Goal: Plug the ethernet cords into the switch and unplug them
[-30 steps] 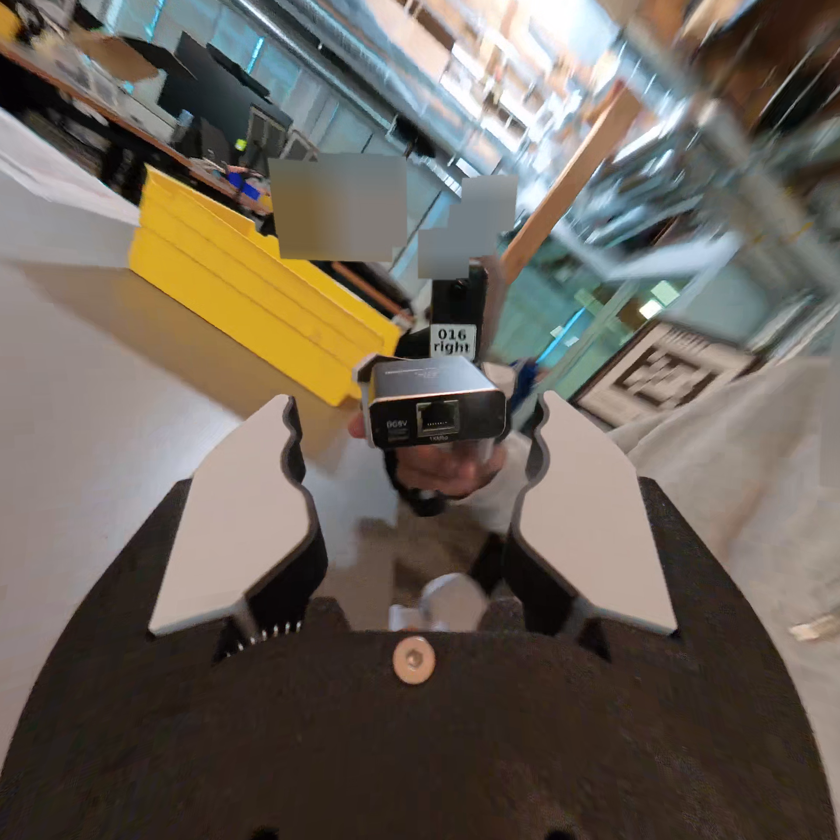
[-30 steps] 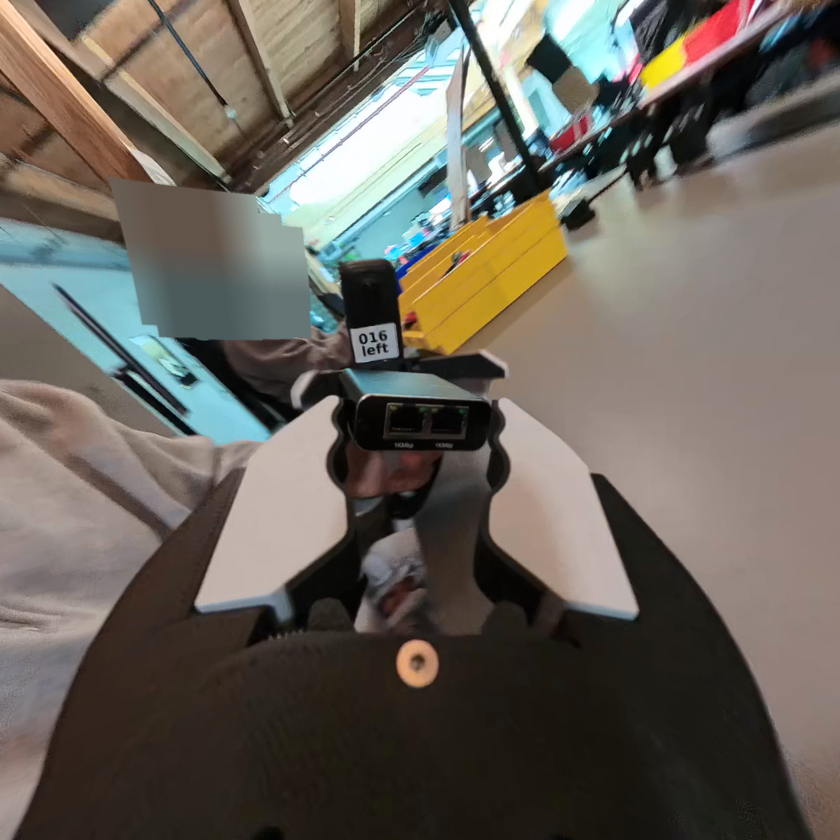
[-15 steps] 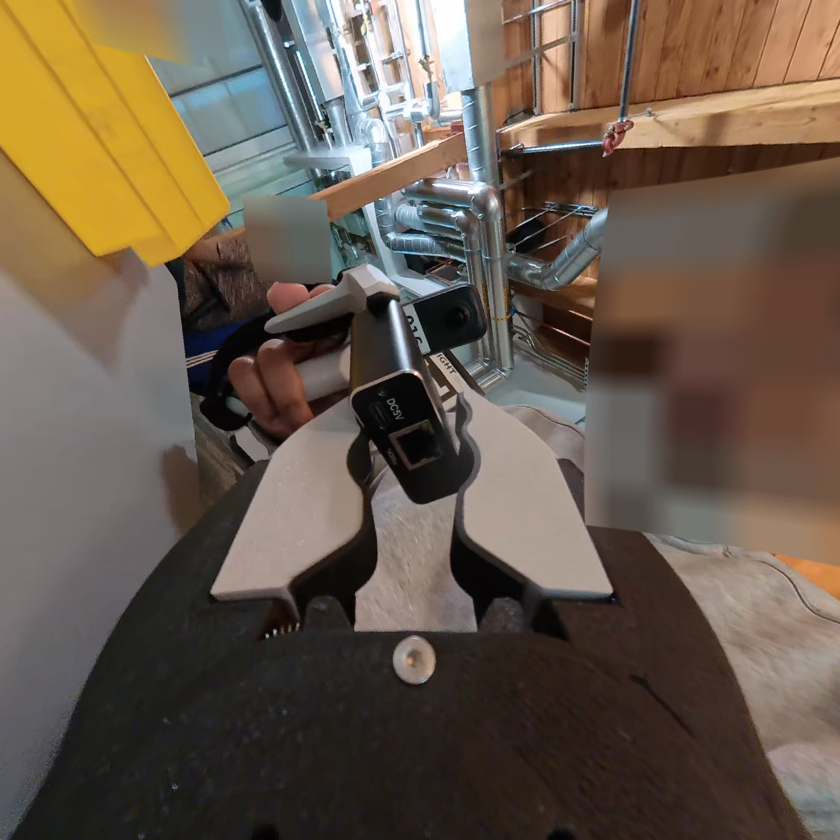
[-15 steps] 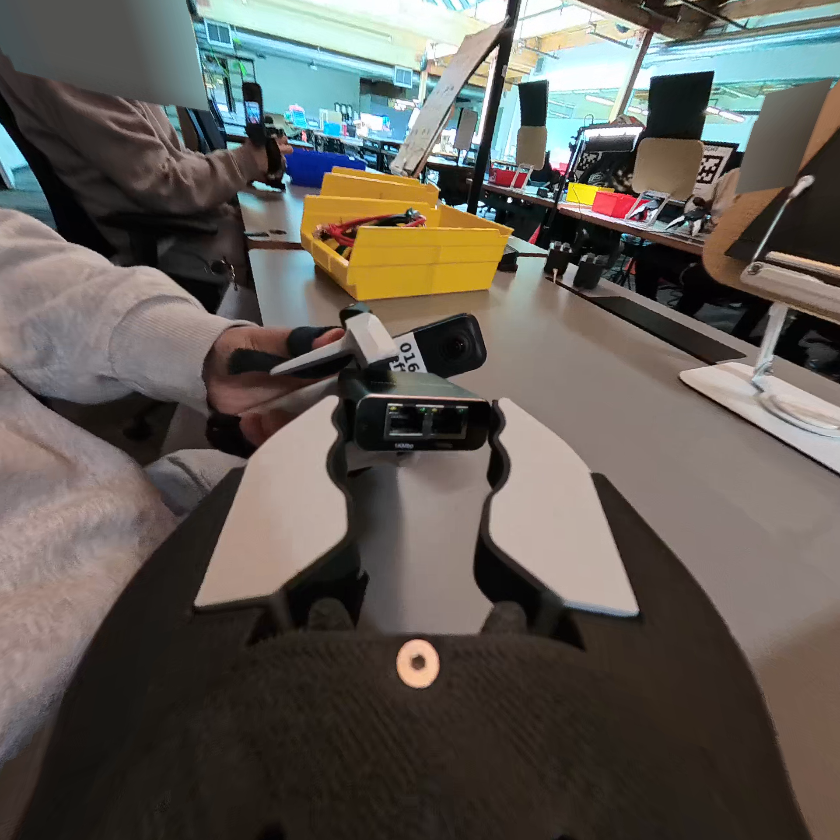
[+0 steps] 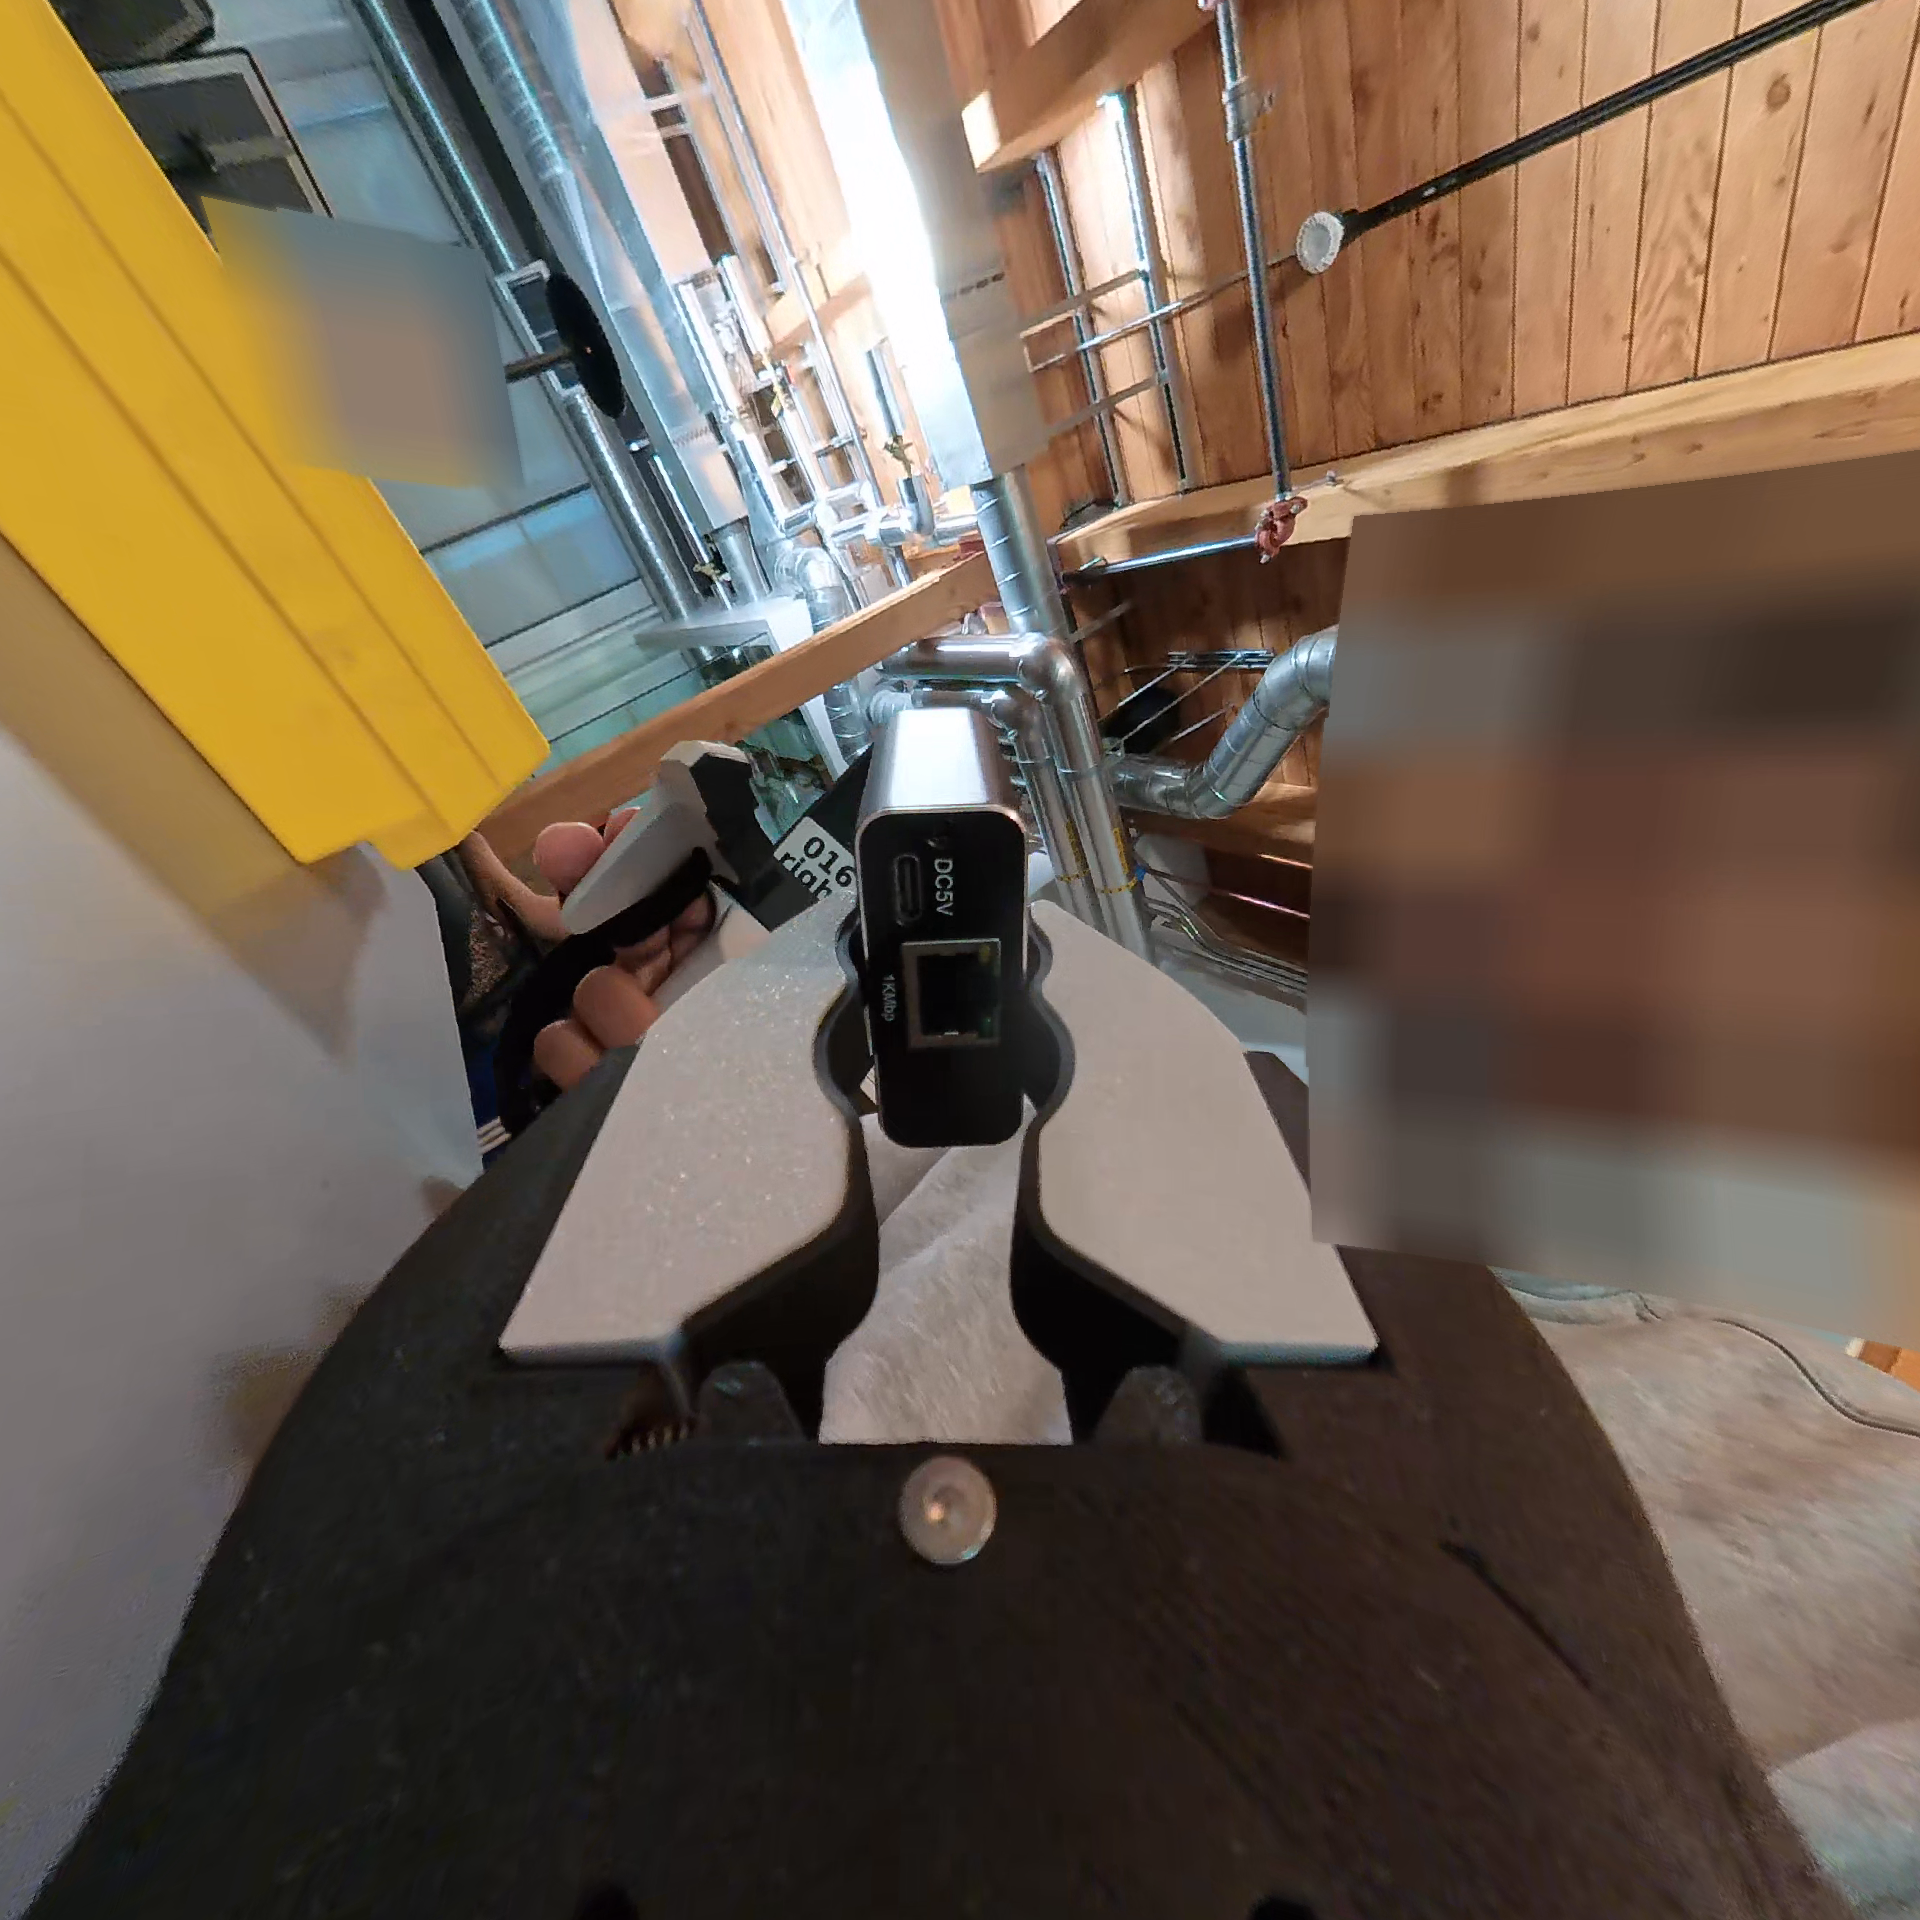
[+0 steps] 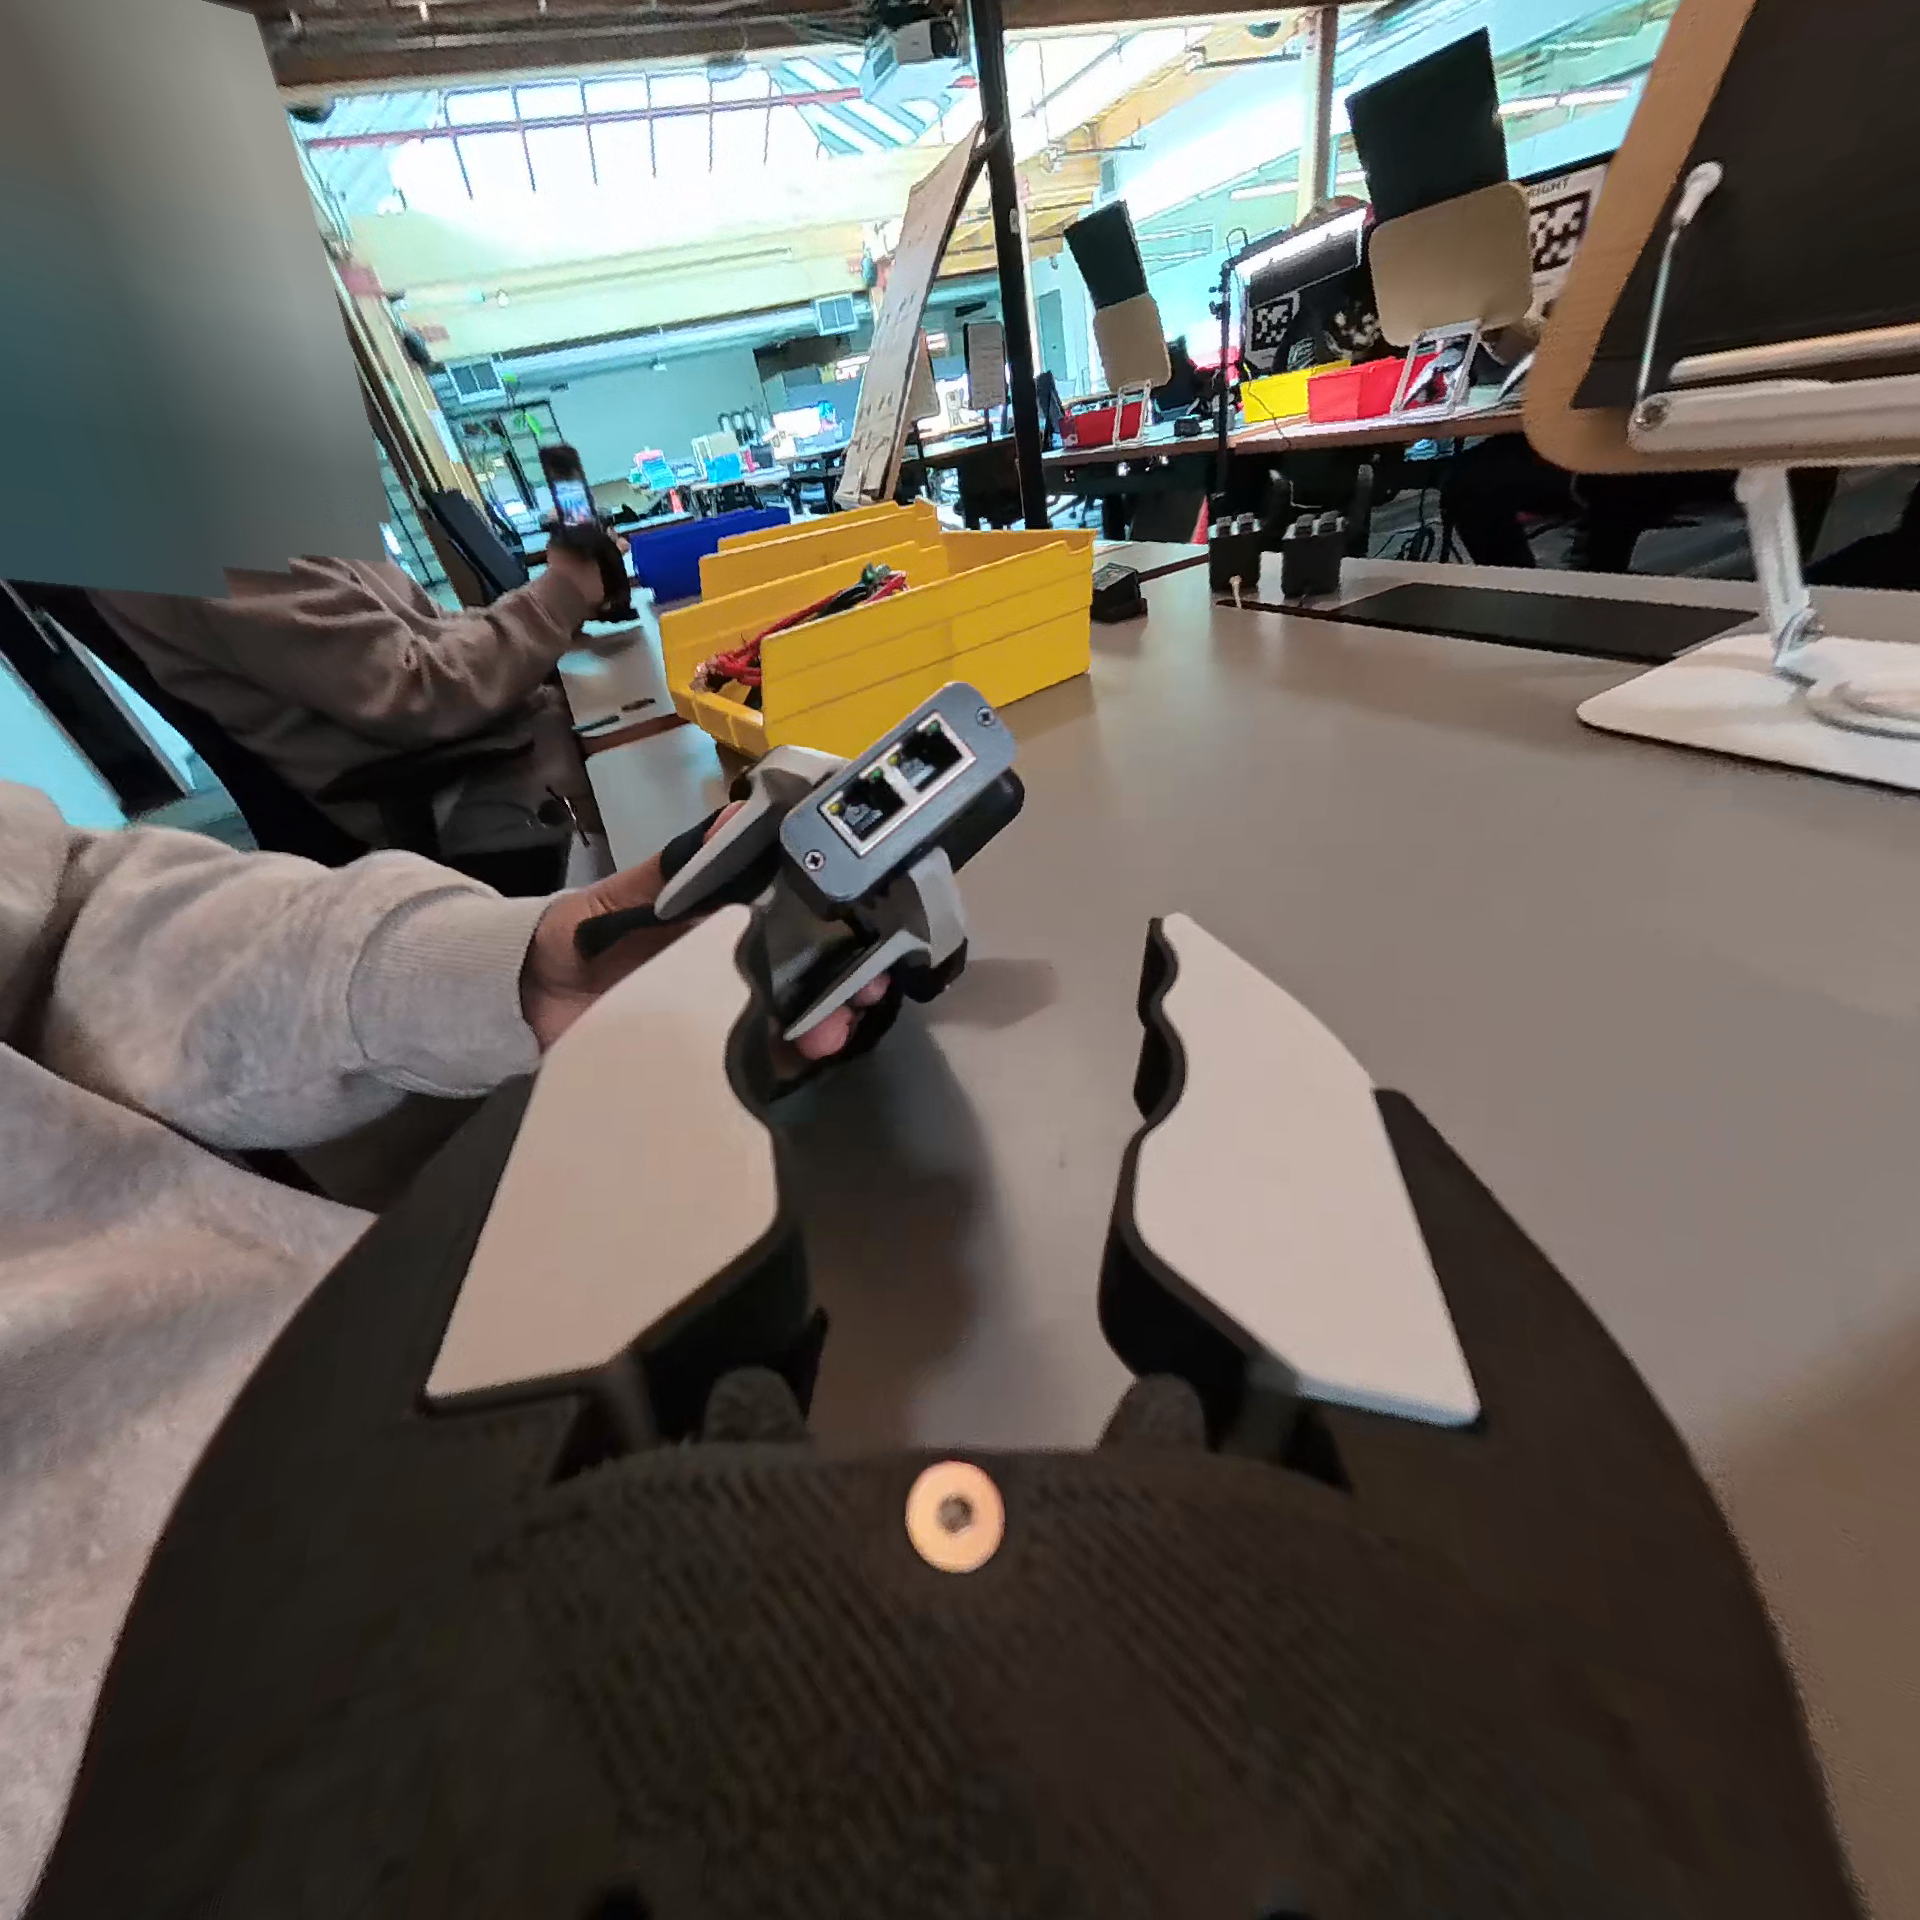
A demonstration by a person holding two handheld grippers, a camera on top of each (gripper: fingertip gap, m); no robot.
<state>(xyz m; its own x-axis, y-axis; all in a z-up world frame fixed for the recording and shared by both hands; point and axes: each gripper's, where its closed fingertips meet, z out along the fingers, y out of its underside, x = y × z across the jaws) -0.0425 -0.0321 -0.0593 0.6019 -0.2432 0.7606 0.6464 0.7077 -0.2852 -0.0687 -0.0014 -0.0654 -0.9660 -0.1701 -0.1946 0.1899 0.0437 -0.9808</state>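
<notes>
The switch [image 5: 940,1081] is a small dark metal box, held above the table. My left gripper [image 5: 940,940] is shut on its sides, and the end with one port and a power socket faces the left wrist view. In the right wrist view the switch [image 6: 899,795] shows its two-port end, tilted, in the left gripper [image 6: 831,904]. My right gripper [image 6: 951,935] is open and empty, a short way back from the switch. One finger of the right gripper [image 5: 634,852] shows behind the switch. No ethernet cord is in view near the grippers.
A yellow bin [image 6: 935,634] holding red cables [image 6: 800,644] stands on the grey table [image 6: 1351,883] beyond the switch; it also fills the upper left of the left wrist view [image 5: 208,520]. A monitor stand [image 6: 1766,707] and a black pad [image 6: 1507,618] are at the right. A seated person [image 6: 343,665] is at the left.
My left gripper closed on the switch. My right gripper, shut on it before, opened and drew back. The switch now rests in the left gripper alone and has turned.
</notes>
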